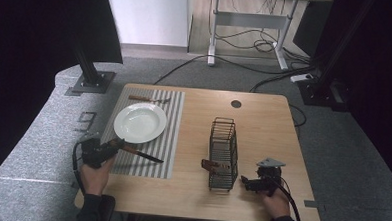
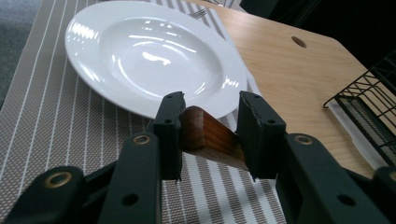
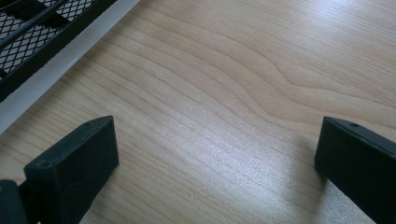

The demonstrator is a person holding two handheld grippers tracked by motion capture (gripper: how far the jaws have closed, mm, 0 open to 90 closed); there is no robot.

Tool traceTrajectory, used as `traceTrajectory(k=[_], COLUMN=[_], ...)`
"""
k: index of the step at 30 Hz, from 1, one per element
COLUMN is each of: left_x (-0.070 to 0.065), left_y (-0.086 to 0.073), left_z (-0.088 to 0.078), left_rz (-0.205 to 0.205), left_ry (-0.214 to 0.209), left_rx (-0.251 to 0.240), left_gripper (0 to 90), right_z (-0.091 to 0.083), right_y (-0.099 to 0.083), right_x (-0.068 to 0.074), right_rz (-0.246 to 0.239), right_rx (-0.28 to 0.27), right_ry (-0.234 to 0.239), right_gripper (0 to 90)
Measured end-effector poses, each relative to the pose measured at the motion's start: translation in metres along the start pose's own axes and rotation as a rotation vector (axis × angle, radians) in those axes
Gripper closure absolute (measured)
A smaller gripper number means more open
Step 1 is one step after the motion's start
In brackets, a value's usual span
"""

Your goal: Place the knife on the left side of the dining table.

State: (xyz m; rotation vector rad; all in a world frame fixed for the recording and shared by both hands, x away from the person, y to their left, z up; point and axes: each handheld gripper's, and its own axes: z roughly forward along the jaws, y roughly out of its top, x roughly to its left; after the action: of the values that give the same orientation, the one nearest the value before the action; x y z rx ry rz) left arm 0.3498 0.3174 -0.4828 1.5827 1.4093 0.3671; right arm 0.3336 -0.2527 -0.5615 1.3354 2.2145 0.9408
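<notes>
A knife (image 1: pixel 138 152) is being pinched at its wooden handle (image 2: pixel 205 136) by the left gripper (image 1: pixel 98 150), low over the striped mat (image 1: pixel 155 139), blade pointing right. A white plate (image 1: pixel 140 121) is lying on the mat just beyond, with a fork (image 1: pixel 148 99) behind it. Mid-table (image 1: pixel 263 118), a black wire rack (image 1: pixel 223 154) is standing. The right gripper (image 1: pixel 255 183) is being held just right of the rack, jaws spread wide over bare wood.

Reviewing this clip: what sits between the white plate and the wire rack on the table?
In the high view, the striped placemat's right edge, then bare wooden table, lies between the white plate and the wire rack. Nothing else rests there.
</notes>
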Motion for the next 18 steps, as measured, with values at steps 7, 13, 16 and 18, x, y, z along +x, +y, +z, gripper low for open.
traceTrajectory(k=[7,13,16,18], left_x=[0.019,0.026,0.029,0.03], left_y=[-0.009,-0.014,-0.017,-0.018], left_z=[0.007,0.011,0.013,0.014], left_rz=[-0.063,-0.067,-0.07,-0.072], left_ry=[-0.013,0.012,0.024,0.03], left_rx=[0.015,0.036,0.042,0.046], left_gripper=[58.2,55.6,54.6,54.2], right_z=[0.0,0.0,0.0,0.0], right_y=[0.0,0.0,0.0,0.0], right_x=[0.0,0.0,0.0,0.0], right_rz=[0.0,0.0,0.0,0.0], right_rx=[0.0,0.0,0.0,0.0], right_ry=[0.0,0.0,0.0,0.0], right_gripper=[0.0,0.0,0.0,0.0])
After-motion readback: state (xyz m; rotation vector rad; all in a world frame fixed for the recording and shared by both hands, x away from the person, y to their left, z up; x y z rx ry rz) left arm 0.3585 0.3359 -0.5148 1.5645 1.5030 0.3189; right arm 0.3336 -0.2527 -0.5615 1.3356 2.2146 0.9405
